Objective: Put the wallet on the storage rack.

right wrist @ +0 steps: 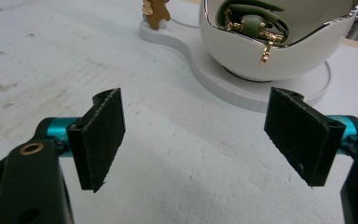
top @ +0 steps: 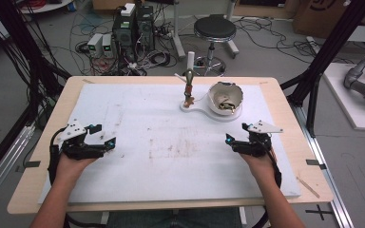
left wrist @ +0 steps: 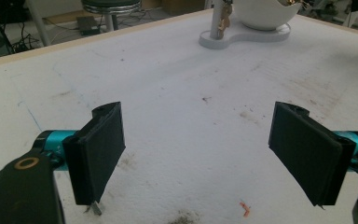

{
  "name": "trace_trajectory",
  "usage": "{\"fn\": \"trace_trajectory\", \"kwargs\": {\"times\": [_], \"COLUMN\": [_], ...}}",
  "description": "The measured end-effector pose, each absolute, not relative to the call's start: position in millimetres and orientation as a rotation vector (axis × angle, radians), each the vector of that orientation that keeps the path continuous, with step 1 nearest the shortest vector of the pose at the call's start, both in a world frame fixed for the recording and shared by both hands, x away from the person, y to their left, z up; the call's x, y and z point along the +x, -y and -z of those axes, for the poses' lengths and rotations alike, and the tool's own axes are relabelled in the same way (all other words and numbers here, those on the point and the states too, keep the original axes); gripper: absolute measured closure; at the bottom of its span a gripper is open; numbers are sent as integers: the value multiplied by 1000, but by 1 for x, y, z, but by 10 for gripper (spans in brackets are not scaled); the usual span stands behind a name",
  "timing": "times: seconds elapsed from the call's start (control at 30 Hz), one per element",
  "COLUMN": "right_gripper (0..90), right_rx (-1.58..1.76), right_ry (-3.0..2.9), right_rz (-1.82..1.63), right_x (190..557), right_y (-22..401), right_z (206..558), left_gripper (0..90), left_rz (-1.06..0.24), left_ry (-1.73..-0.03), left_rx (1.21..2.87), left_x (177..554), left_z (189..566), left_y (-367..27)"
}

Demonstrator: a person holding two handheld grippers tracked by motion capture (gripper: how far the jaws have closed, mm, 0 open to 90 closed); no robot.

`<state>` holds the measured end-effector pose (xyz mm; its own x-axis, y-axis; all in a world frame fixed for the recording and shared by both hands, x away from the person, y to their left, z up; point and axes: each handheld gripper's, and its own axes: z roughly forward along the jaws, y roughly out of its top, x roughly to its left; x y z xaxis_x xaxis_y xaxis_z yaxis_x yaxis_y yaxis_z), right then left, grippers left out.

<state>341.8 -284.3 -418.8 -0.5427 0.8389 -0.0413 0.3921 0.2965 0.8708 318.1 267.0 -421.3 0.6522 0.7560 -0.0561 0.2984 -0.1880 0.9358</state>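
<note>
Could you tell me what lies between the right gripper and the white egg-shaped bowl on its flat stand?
Only bare, stained white foam board: in the right gripper view, the right gripper stands open short of the white egg-shaped bowl.

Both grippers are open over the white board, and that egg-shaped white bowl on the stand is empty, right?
Not quite. The bowl is not empty: the right gripper view shows green and gold jewellery inside. Both the left gripper and the right gripper are indeed open above the white board.
</note>
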Motion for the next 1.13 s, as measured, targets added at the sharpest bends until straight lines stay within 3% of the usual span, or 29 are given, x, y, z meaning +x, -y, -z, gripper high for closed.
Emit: {"fn": "trace_trajectory", "kwargs": {"times": [1.13], "right_gripper": [207], "right_rx": [1129], "right_ry": [-2034], "right_rz": [-1156], "right_x": [335], "right_y": [301], "right_z": [423], "left_gripper": [183], "left_rz": [-478], "left_ry": [-822], "left_rx": [1802], "left_x": [328], "left_z": [428], "left_y": [-254]}}
